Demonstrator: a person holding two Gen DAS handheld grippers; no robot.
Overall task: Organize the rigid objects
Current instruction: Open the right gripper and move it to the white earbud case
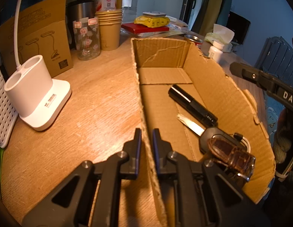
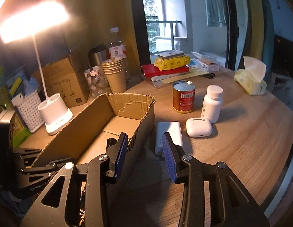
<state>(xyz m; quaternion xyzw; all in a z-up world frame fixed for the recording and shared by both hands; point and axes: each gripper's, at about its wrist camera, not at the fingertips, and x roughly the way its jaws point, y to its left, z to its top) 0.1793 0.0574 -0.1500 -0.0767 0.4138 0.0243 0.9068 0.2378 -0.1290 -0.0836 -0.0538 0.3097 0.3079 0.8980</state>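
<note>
Cardboard box (image 1: 212,87) sits on the desk (image 1: 93,102), its near wall clenched between the left gripper's (image 1: 146,132) pads. Inside lie a torch (image 1: 191,106), a key (image 1: 205,132) and a watch (image 1: 231,155). Right gripper (image 2: 144,141) hangs released over the box's edge — power bank (image 2: 170,134), earbud case (image 2: 198,126), pill bottle (image 2: 212,102) and can (image 2: 183,97) stand outside.

Left wrist cam: low and close over the box (image 1: 165,71) left wall, facing along its length. Right wrist cam: higher, by the box's right wall, facing the window (image 2: 161,19). Both share the box, lamp base (image 1: 36,92) and cups (image 1: 109,30).
</note>
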